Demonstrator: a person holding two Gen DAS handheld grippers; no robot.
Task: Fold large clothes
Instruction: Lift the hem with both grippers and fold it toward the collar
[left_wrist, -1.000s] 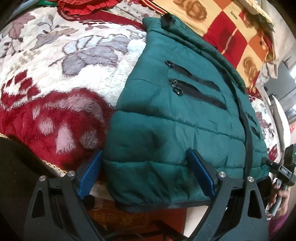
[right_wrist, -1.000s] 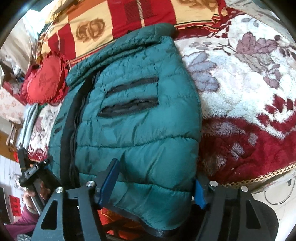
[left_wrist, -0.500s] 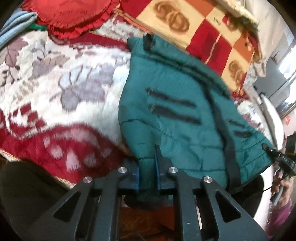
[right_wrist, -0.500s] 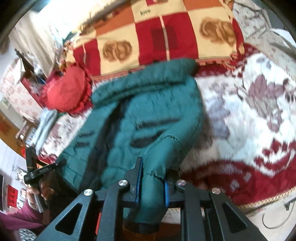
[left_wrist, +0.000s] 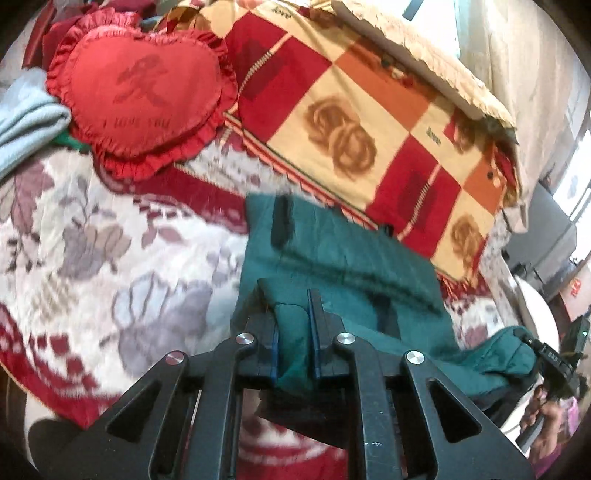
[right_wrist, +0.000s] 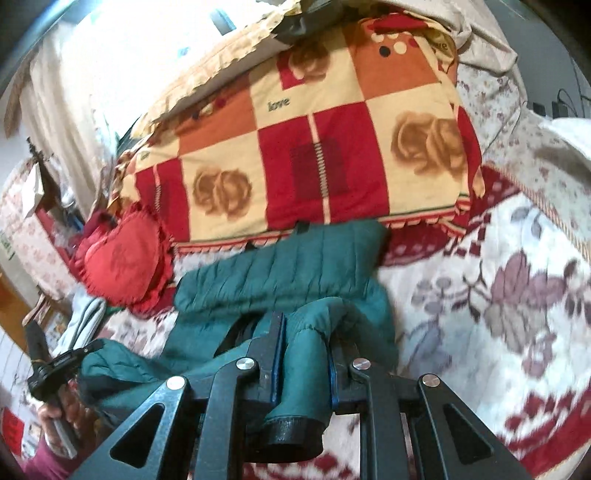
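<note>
Left wrist view shows the left tongs (left_wrist: 293, 328) clenched on a bunched fold of the green puffer jacket's (left_wrist: 343, 266) hem, raised off the bed's floral blanket (left_wrist: 92, 236). The right tongs (right_wrist: 304, 354) likewise grip a black-trimmed hem corner. The jacket's collar end lies toward the bed's far edge, against the checked quilt (right_wrist: 325, 147), near a red heart-shaped pillow (left_wrist: 140, 92).

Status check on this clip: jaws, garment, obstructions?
Left gripper, right gripper: jaws shut on green quilted puffer jacket. Hem raised off floral blanket. Red heart-shaped cushion clear, off to the side.
</note>
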